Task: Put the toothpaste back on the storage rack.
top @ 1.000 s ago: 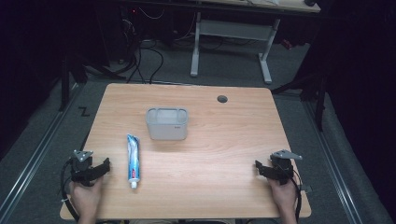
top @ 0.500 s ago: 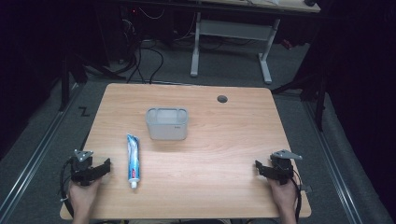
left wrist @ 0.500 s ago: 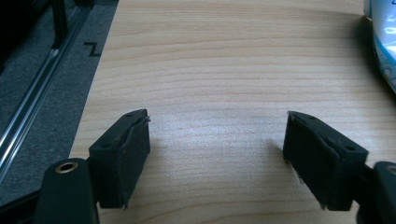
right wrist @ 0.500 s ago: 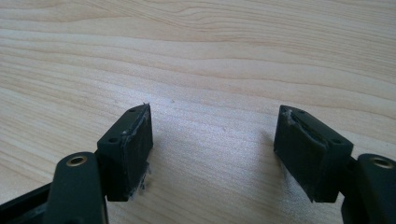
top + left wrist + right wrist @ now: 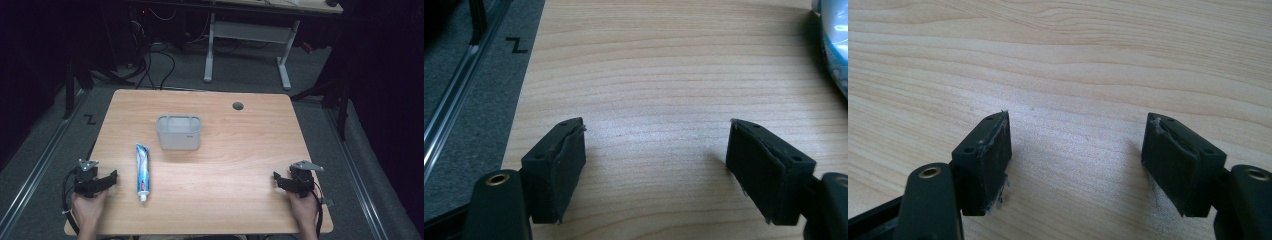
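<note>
Soft plastic toothpaste tube lies flat just left of the grey bin, light and squashy I'd say, best pinched mid-body, while left tool and right tool gape wide, both empty.

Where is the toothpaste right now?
In the high view the toothpaste tube lies flat on the left part of the wooden table, between the left gripper and the grey bin, touching neither.
</note>
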A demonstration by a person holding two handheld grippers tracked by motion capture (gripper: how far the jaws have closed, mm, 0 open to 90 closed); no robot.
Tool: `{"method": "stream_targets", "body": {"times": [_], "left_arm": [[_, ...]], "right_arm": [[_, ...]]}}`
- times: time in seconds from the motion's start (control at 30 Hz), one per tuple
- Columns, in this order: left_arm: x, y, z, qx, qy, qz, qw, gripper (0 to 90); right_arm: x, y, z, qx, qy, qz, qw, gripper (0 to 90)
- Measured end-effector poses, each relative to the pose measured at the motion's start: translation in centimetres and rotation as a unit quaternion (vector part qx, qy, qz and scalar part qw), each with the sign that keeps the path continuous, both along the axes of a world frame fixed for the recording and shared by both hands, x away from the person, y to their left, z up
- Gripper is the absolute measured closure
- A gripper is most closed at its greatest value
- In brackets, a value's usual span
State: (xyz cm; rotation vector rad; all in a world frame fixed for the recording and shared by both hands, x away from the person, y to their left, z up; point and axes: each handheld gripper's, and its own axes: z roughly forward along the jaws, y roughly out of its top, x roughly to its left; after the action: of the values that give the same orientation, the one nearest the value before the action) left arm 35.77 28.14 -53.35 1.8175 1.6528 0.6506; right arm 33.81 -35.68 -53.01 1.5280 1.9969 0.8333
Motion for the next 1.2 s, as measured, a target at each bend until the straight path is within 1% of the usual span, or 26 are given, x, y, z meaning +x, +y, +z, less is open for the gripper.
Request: {"method": "stream_targets", "body": {"times": [0.07,0.1,0.17,0.2,0.23,0.33,0.37,0.47,0.5,0.53,0.6,0.63,0.7,0.73,0.8,0.87,0.93,1.0,1.03,1.07,1.17,1.2], "left_arm": [[-0.2,-0.2,0.1,0.003,-0.001,-0.002,1.0,25.2],[-0.3,-0.2,0.1,0.007,-0.001,-0.006,1.0,25.3],[-0.3,-0.3,0.2,0.008,-0.002,-0.009,0.9999,25.3],[-0.5,-0.4,0.5,-0.001,-0.001,-0.018,0.9998,30.5],[-0.6,-0.4,0.6,-0.006,-0.002,-0.02,0.9998,34.3],[-0.9,-0.7,1.0,-0.004,-0.007,-0.024,0.9997,34.8],[-0.9,-0.7,1.1,0.0,-0.009,-0.024,0.9997,34.0],[-1.1,-0.8,1.2,-0.004,-0.013,-0.024,0.9996,32.2],[-1.2,-0.8,1.3,-0.007,-0.014,-0.025,0.9996,32.1],[-1.2,-0.8,1.3,-0.016,-0.017,-0.023,0.9995,32.8],[-1.2,-0.5,1.6,-0.035,-0.016,-0.023,0.999,36.0],[-1.2,-0.3,1.7,-0.041,-0.016,-0.022,0.9988,36.4],[-1.3,-0.2,2.1,-0.056,-0.023,-0.017,0.998,36.9],[-1.5,-0.2,2.2,-0.06,-0.029,-0.016,0.9977,37.0],[-1.7,-0.3,2.4,-0.061,-0.038,-0.016,0.9973,37.1],[-1.9,-0.4,2.6,-0.061,-0.039,-0.021,0.9972,36.9],[-2.1,-0.5,2.7,-0.054,-0.033,-0.028,0.9976,36.8],[-2.4,-0.7,2.9,-0.054,-0.027,-0.033,0.9976,37.2],[-2.4,-0.7,2.9,-0.054,-0.027,-0.033,0.9976,37.2],[-2.7,-0.8,3.1,-0.053,-0.026,-0.038,0.9975,36.8],[-3.0,-1.1,3.2,-0.05,-0.025,-0.038,0.9977,36.1],[-3.4,-1.3,3.4,-0.052,-0.032,-0.035,0.9975,36.2]], "right_arm": [[0.0,0.0,0.0,0.0,0.0,0.0,1.0,28.0],[0.0,0.0,0.0,0.0,0.0,0.0,1.0,28.0],[0.0,0.0,0.0,0.0,0.0,0.0,1.0,28.0],[0.0,0.0,0.0,0.0,0.0,0.0,1.0,28.0],[0.0,0.0,0.0,0.0,0.0,0.0,1.0,28.0],[0.0,0.0,0.0,0.001,0.0,0.0,1.0,28.0],[0.0,0.0,0.0,0.001,0.0,0.0,1.0,28.0],[0.0,0.0,0.0,0.001,0.0,0.0,1.0,28.0],[0.0,0.0,0.0,0.001,-0.001,0.0,1.0,27.9],[0.0,0.0,0.0,0.001,0.0,0.001,1.0,27.9],[0.0,0.0,0.0,0.001,0.0,0.001,1.0,28.0],[0.0,0.0,0.0,0.001,0.0,0.001,1.0,28.0],[0.0,0.0,0.0,0.001,0.0,0.002,1.0,28.0],[0.0,0.0,0.0,0.001,0.0,0.003,1.0,28.0],[0.0,0.0,0.0,0.0,0.0,0.006,1.0,28.2],[0.0,0.0,0.0,-0.002,-0.001,0.008,1.0,28.1],[0.0,0.0,0.0,-0.002,0.0,0.007,1.0,28.0],[0.0,0.0,0.0,-0.001,0.0,0.005,1.0,27.9],[0.0,0.0,0.0,-0.001,0.0,0.005,1.0,27.9],[0.0,0.0,0.0,-0.001,0.0,0.005,1.0,27.9],[0.0,0.0,0.0,0.0,0.001,0.004,1.0,27.9],[0.0,0.0,0.0,0.0,0.001,0.004,1.0,28.0]]}}
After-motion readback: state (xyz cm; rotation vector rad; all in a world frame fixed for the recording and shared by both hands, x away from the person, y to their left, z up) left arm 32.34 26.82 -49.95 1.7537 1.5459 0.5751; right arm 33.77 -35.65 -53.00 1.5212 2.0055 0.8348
